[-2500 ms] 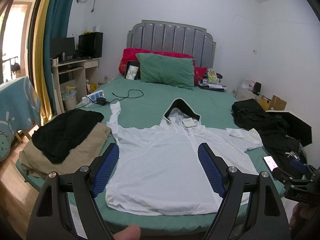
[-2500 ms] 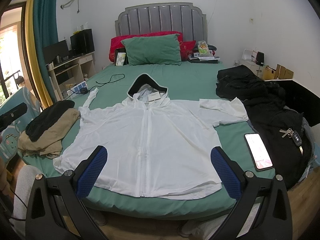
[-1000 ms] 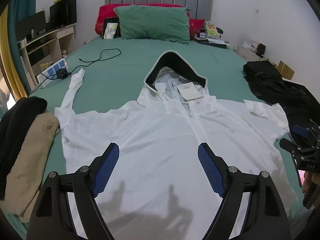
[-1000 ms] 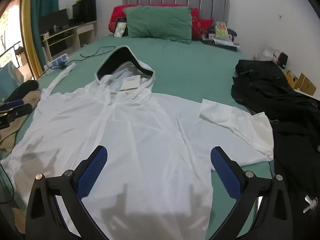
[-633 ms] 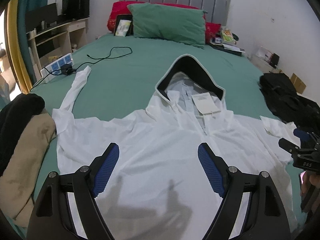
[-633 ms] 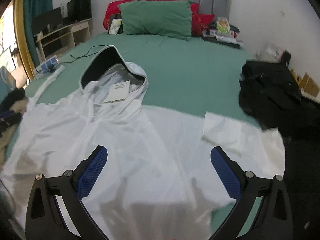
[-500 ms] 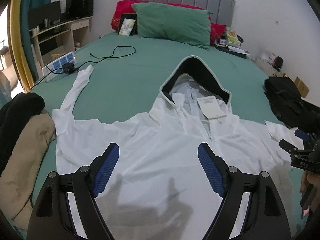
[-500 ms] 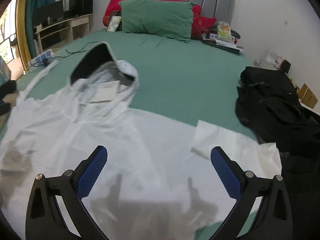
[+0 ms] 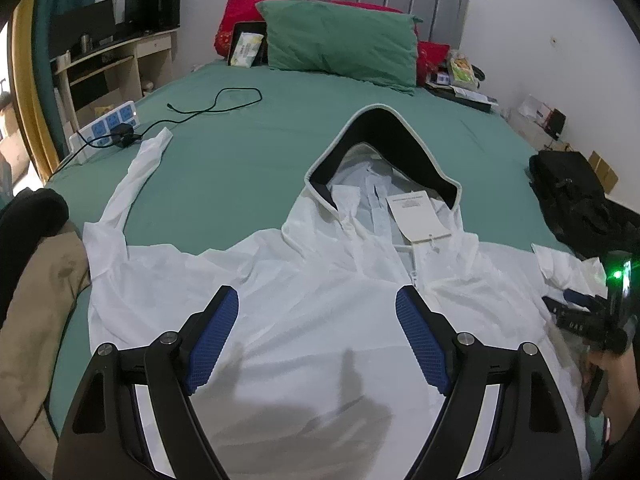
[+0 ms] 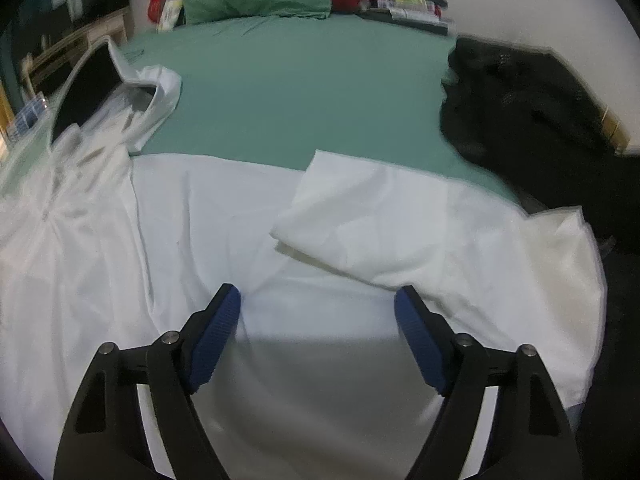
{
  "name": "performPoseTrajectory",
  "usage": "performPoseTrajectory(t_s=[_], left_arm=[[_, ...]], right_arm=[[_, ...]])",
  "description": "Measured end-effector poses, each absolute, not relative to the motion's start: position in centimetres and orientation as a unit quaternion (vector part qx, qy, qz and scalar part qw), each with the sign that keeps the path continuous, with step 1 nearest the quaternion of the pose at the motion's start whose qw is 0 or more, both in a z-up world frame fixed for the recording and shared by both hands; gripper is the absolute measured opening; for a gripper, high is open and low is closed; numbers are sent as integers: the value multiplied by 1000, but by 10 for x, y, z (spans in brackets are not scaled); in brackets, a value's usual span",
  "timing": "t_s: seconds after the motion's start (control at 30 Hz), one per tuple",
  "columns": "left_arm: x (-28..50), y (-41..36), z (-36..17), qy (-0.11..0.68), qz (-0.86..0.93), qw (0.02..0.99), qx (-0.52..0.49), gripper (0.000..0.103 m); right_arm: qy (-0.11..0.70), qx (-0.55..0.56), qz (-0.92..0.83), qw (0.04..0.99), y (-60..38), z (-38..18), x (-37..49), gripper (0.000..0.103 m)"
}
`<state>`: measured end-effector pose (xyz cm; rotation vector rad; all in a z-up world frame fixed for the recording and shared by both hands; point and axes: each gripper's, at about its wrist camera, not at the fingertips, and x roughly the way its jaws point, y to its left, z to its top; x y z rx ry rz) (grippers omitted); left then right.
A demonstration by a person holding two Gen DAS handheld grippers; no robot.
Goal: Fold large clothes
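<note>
While both grippers' jaws gape empty, right ones just narrowing, white hoodie (image 9: 320, 300) lies on bed (image 9: 248, 148).

One white zip-front hooded jacket (image 9: 320, 300) lies on one green-sheeted bed (image 9: 248, 152). One green pillow (image 9: 340, 52), one red pillow (image 9: 240, 20), one white power strip (image 9: 106, 128), and two hand-held grippers: left hand-held gripper (image 9: 316, 340), right hand-held gripper (image 10: 318, 336).
</note>
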<state>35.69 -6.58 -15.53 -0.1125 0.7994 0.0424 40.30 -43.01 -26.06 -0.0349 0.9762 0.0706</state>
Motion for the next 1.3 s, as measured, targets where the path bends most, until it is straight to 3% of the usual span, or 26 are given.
performPoseTrajectory(t_s=[0.03,0.13,0.27,0.73,1.3], left_arm=[[356,-67,-155,390,21,919,-53,84],[353,-69,-156,395,23,917,-49,84],[348,-73,-155,399,26,915,-46,84],[338,-76,-133,389,21,921,-30,84],[318,-52,-111,377,29,925,-33,84]], right_arm=[[463,-8,36,885,-433,-261,402,73],[447,-7,33,894,-435,-256,400,33],[433,32,31,900,-444,-253,398,5],[351,45,33,935,-441,-185,385,3],[297,17,126,946,-355,-132,359,1]])
